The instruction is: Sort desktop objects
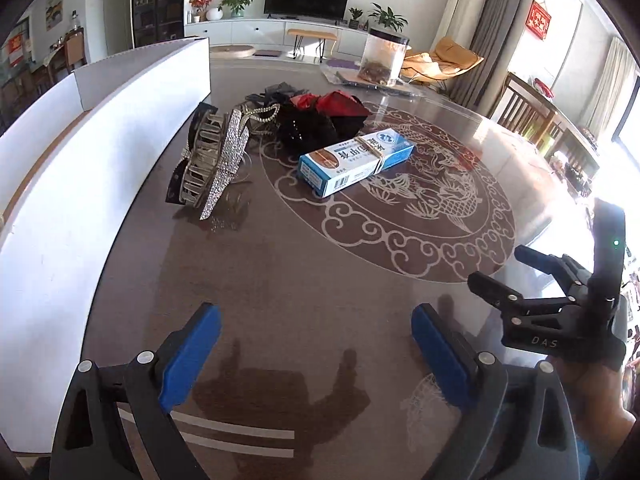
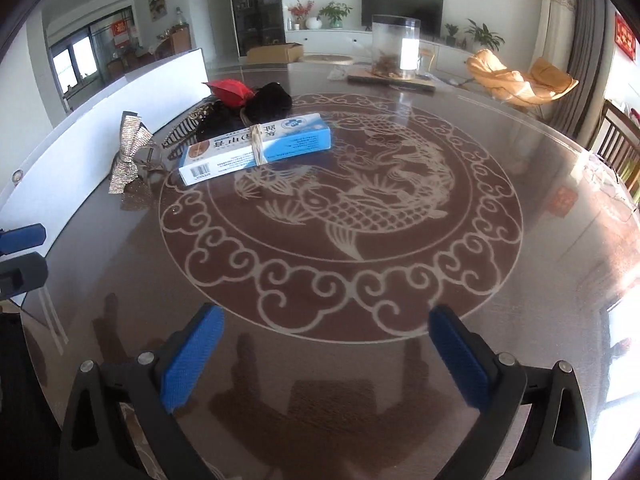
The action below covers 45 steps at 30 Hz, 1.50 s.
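A blue-and-white carton (image 1: 357, 161) bound with a pale string lay flat, well ahead of the left fingers (image 1: 192, 356) and slightly right of centre between them. A rhinestone hair clip (image 1: 216, 160) stood tilted on edge ahead of the left-hand finger, near the carton. Beyond both sat a heap of black and red hair accessories (image 1: 320, 114), touching one another, farthest from the fingertips.

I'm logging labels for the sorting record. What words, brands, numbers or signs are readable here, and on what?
"DAS": in pale letters on the black body of the right gripper, seen from the left wrist.
Blue and white cardboard box tied with string: large Chinese characters, fine print and a barcode, all too blurred to read.
Red wall hanging: characters unreadable.
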Available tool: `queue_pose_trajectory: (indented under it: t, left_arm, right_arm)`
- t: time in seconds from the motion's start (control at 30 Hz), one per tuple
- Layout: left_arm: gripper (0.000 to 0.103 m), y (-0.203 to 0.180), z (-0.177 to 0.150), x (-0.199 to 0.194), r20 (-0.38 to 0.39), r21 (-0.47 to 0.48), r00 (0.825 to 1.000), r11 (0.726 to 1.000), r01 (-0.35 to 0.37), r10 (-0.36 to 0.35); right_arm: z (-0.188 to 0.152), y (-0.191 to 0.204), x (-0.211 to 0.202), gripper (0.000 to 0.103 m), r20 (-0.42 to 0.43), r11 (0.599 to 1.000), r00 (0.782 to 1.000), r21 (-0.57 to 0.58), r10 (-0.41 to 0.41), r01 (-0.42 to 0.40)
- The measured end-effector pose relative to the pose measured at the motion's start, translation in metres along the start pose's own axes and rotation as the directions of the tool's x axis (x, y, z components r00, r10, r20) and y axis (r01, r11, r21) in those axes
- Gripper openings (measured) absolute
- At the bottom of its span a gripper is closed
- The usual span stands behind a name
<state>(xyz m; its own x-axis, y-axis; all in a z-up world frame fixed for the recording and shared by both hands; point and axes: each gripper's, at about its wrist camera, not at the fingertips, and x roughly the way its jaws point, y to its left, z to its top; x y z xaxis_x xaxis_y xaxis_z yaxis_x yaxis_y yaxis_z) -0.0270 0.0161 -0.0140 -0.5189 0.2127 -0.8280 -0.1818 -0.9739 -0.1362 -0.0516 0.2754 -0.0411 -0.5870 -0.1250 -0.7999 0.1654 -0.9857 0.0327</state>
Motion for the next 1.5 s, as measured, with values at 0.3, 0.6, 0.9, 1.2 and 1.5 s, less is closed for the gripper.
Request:
queue_pose_trajectory:
  t: [0.3,0.6,0.9,1.2,1.5]
  left_arm:
    - [0.103,-0.008,0.009,0.048,0.014,0.043,0.990,0.989,-0.140,0.140]
    - [0.103,-0.001,0.035,0.064,0.047,-0.012,0.984,0.985,-0.174,0.174]
    - [0.103,-0.002,0.035,0.065,0.047,-0.012,0.984,0.985,-0.174,0.175]
    - [0.103,-0.001,0.034,0.064,0.047,-0.012,0.984,0.985,-0.174,0.175]
    - [0.103,-0.002,0.034,0.065,0.047,-0.012,0.984,0.985,-0.174,0.175]
  right_arm:
    - [0.012,0.015,0.026,0.103,-0.021,0.999,0.999,-0.017,-0.042,0.042]
    - [0.024,0.016,0.035,0.103,-0.021,0.998,0.998,0.004,-0.061,0.061]
    - [0.024,0.016,0.035,0.103,-0.021,0.998,0.998,0.004,-0.060,0.060]
    - [0.024,0.016,0.035,0.103,-0.021,0.998,0.998,0.004,-0.060,0.060]
    - [0.024,0.016,0.035,0.103,-0.021,0.998,0.998,0.004,-0.060,0.060]
